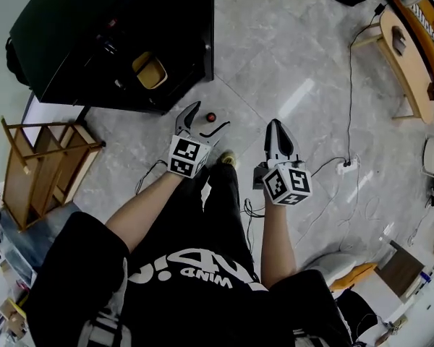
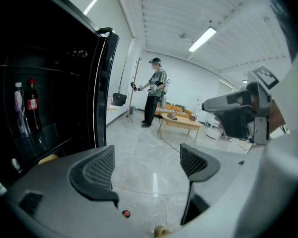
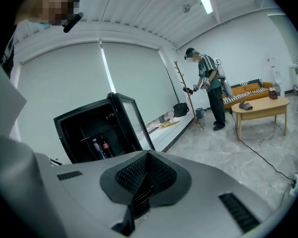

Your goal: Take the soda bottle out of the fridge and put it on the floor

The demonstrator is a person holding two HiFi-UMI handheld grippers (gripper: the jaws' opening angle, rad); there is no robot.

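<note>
Head view looks steeply down on a person standing on the grey tiled floor (image 1: 275, 63), close in front of a low black fridge (image 1: 123, 42). Its glass door (image 3: 134, 115) is swung wide, which leaves the interior open to reach. Both arms are held out at waist height, and neither is inside the cabinet yet.

The left tongs (image 1: 189, 114) are nearer the fridge, jaws spread wide with nothing between them. That looks like readiness for a grasp. In the left gripper view only bare floor and a small red object (image 2: 125, 213) lying on it show through the gap. The right tongs (image 1: 278, 130) have their jaws pressed fully together on nothing, and they hang further from the fridge, so they seem to be the idle ones.

The soda bottle (image 2: 32, 102) stands deep in the dark interior, just beside a clear bottle (image 2: 20, 108) with a white cap. Which shelf carries them is too dim to tell. It is upright, its long axis vertical, with the red cap on top and the red label turned toward the opening. Standing like this, it probably suits a level, sideways grip round the body, after which it can go base-first onto the floor.
</note>
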